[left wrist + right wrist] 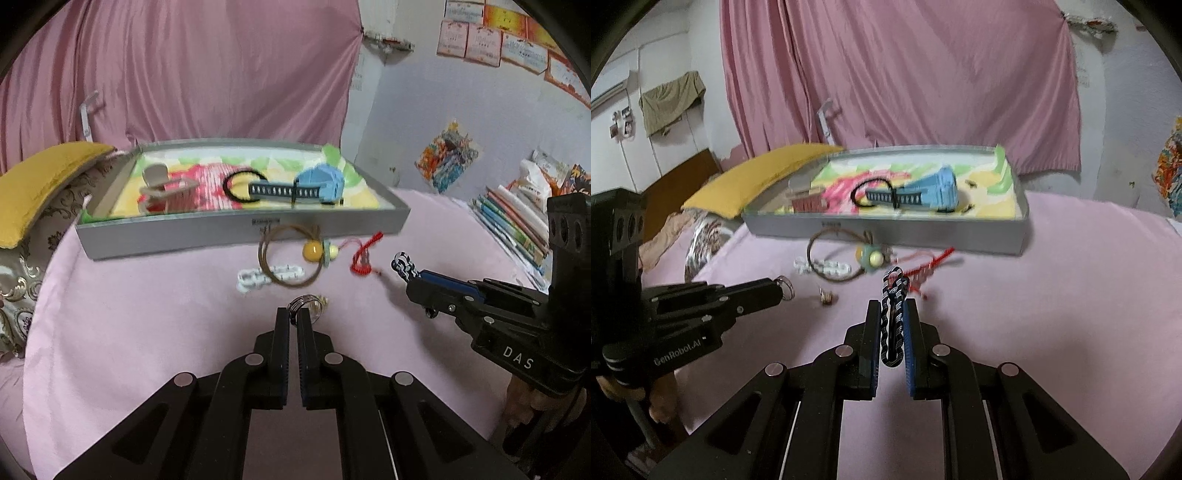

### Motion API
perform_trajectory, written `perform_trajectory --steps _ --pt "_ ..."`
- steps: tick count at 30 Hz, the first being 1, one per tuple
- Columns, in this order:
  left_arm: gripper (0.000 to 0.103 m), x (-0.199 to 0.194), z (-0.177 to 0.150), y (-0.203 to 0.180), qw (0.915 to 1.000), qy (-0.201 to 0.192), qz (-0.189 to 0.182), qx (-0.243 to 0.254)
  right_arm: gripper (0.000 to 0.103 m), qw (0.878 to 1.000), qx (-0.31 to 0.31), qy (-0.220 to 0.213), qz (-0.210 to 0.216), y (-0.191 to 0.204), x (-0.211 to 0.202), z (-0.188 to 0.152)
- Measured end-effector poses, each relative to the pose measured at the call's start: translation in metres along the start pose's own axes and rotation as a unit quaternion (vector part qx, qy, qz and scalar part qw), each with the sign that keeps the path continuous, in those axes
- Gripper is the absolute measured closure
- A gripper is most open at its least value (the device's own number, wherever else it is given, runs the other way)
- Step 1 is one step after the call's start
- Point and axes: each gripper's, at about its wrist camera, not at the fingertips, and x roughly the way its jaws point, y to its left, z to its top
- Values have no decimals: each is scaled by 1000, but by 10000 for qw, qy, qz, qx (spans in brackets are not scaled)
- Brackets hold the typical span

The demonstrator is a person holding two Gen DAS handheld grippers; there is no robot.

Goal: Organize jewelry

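My left gripper (293, 314) is shut on a small silver ring (306, 303) just above the pink cloth; the right wrist view shows this left gripper (777, 288) from the side with the ring (786, 288) at its tip. My right gripper (892, 306) is shut on a black-and-white patterned hair clip (894, 321) that stands upright between its pads. In the left wrist view the right gripper (415, 281) hovers at the right with the hair clip (404, 264) sticking out. Behind both lies a grey tray (240, 236) (886, 230) with a colourful lining.
In the tray lie a blue clip (321, 181), a black hair tie (236, 184), a striped clip (280, 191) and a beige claw clip (159, 184). In front of it lie a brown cord with a yellow bead (312, 251), a white chain clip (255, 277), a red ornament (364, 258) and a small gold piece (827, 297).
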Motion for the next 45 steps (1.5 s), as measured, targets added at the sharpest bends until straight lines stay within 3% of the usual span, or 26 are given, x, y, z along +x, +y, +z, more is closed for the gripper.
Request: perform_trajectory --steps 10,20,31,35,39,45 --pt "99 -6 23 4 9969 -662 -32 -421 93 9961 -129 -871 -67 4 -12 24" --pt "99 -16 47 4 9919 -1205 153 -372 93 9895 -431 -1370 -172 8 -19 51" --pt "99 -18 83 2 9705 -2356 514 -71 93 9684 -675 -2367 -404 3 -9 88" --pt "99 -7 93 1 9647 -2555 632 67 93 9669 -736 -2388 -515 -2 11 101" --pt "99 6 104 4 9651 -2531 669 50 93 9701 -724 -2254 -538 -5 29 110" --pt "99 26 116 18 9709 -2304 639 -167 93 9824 -608 -1719 -397 -9 61 118"
